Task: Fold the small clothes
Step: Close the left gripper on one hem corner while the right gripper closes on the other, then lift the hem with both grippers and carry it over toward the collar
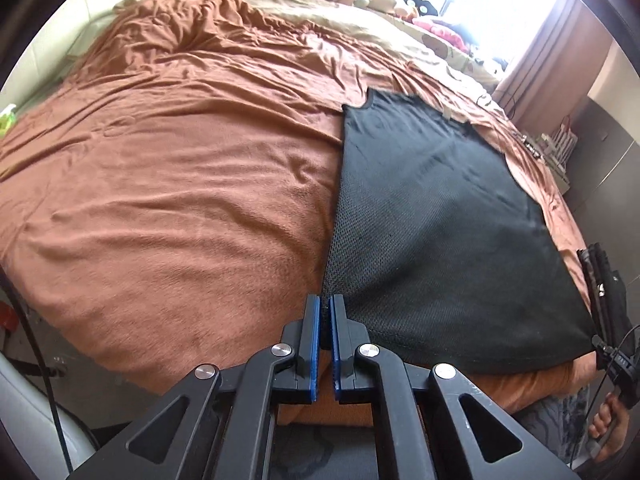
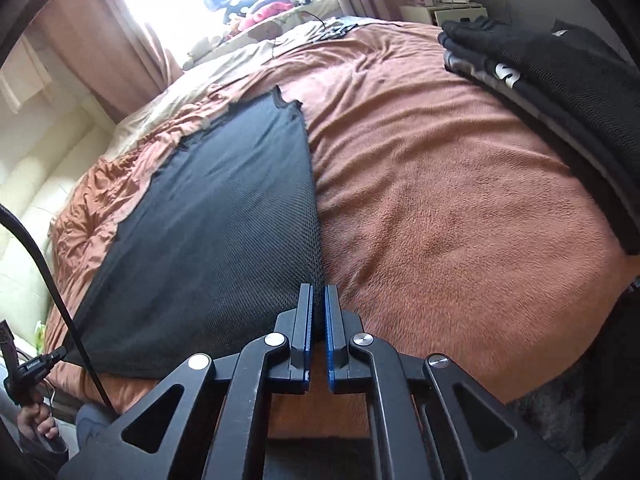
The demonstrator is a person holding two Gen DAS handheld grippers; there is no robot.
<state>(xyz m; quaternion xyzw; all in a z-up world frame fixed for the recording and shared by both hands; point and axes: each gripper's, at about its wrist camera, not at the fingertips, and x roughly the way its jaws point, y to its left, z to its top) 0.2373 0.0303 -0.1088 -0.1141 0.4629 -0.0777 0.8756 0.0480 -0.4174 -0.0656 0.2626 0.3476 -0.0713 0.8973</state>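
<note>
A black mesh sleeveless top lies flat on the brown bedspread, its neck end far and its hem near me. My left gripper is shut on the top's near left hem corner. In the right wrist view the same top lies left of centre, and my right gripper is shut on its near right hem corner. My right gripper also shows at the right edge of the left wrist view, and my left gripper at the left edge of the right wrist view.
A pile of folded dark clothes sits on the bed at the right. A beige quilt and soft toys lie at the far end by the window. A white nightstand stands beyond the bed.
</note>
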